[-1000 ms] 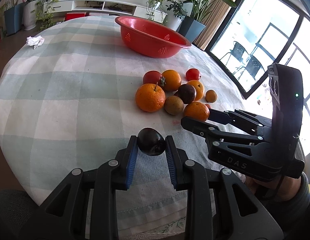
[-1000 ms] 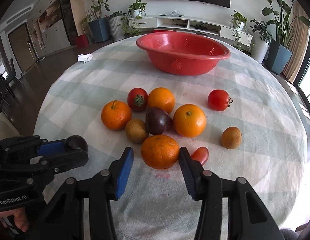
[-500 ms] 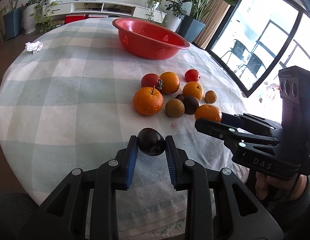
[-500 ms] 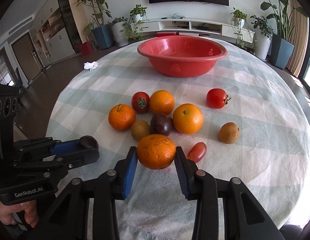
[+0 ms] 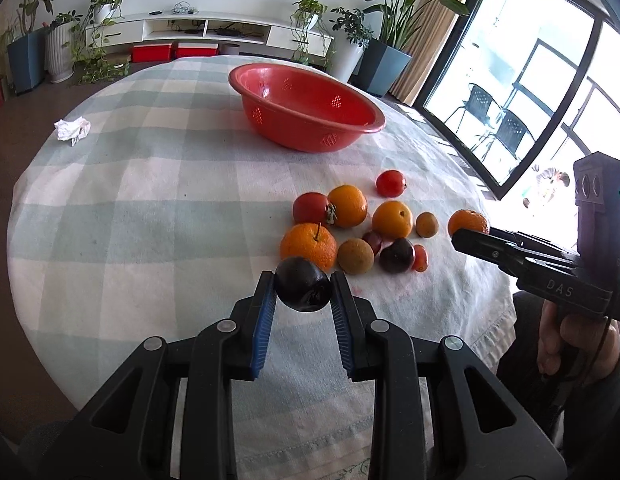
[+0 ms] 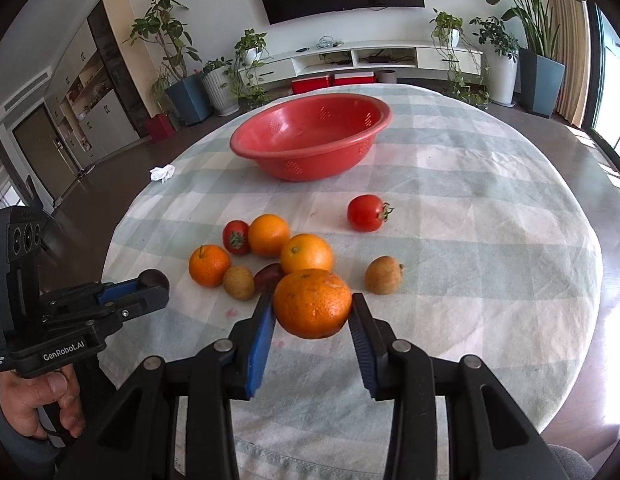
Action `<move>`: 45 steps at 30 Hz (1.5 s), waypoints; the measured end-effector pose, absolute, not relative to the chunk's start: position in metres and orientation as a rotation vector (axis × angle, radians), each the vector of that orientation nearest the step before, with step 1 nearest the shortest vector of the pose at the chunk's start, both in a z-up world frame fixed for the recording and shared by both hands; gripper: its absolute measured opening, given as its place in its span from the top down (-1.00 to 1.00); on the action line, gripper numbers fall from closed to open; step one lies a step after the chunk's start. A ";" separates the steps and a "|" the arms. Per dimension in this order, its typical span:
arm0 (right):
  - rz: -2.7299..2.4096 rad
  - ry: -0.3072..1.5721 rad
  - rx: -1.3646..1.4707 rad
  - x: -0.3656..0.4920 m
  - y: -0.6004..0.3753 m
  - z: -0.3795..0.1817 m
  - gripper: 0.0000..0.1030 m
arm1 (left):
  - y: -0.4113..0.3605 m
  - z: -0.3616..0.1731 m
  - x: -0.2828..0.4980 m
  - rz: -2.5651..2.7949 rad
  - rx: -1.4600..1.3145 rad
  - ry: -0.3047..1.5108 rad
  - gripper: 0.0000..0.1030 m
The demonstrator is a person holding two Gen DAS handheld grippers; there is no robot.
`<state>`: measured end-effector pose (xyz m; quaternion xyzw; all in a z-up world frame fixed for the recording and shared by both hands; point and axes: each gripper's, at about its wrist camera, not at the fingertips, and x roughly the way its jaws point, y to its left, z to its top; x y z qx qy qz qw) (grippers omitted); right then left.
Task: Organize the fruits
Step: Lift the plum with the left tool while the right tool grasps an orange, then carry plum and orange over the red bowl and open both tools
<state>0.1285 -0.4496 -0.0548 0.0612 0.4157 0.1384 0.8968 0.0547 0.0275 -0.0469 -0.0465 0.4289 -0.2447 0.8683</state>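
Note:
My left gripper (image 5: pixel 303 280) is shut on a dark plum (image 5: pixel 304 292) and holds it above the checked tablecloth (image 5: pixel 150 208). Off the cloth, my right gripper (image 6: pixel 312 300) is shut on a large orange (image 6: pixel 312 306). On the table between them lies a cluster of fruit: three oranges (image 6: pixel 306 252), a tomato (image 6: pixel 236 237), a brown fruit (image 6: pixel 239 282) and another dark plum (image 6: pixel 270 274). A second tomato (image 6: pixel 367 213) and a brown fruit (image 6: pixel 383 275) lie apart to the right. The red bowl (image 6: pixel 310 164) stands empty behind the fruit.
A crumpled white tissue (image 5: pixel 72 130) lies near the table's far left edge. Each gripper is held by a hand (image 6: pixel 34 404) at the near table edge. Potted plants, a low TV shelf and a large window surround the round table.
My right gripper closed on the large orange and lifted it off the cloth. Both grippers rose and drew back a little, with the plum still in the left one.

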 end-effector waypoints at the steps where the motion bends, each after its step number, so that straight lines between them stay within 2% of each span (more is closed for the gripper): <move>1: 0.275 0.855 0.126 0.132 -0.454 -0.052 0.21 | 0.029 -0.042 0.059 -0.512 -0.093 0.888 0.50; 11: 0.274 0.761 0.109 0.187 -0.471 -0.004 0.21 | 0.018 0.030 0.132 -0.507 -0.002 0.760 0.50; 16: 0.326 0.744 0.085 0.231 -0.457 0.016 0.21 | -0.010 0.048 0.182 -0.520 0.083 0.761 0.50; 26: 0.380 0.854 -0.032 0.317 -0.421 -0.008 0.21 | -0.053 -0.002 0.271 -0.532 0.153 0.932 0.50; 37: 0.409 0.984 -0.154 0.353 -0.409 -0.055 0.21 | -0.077 -0.047 0.298 -0.564 0.272 1.023 0.49; 45: 0.395 0.999 -0.183 0.360 -0.406 -0.062 0.19 | -0.083 -0.053 0.300 -0.544 0.332 1.009 0.49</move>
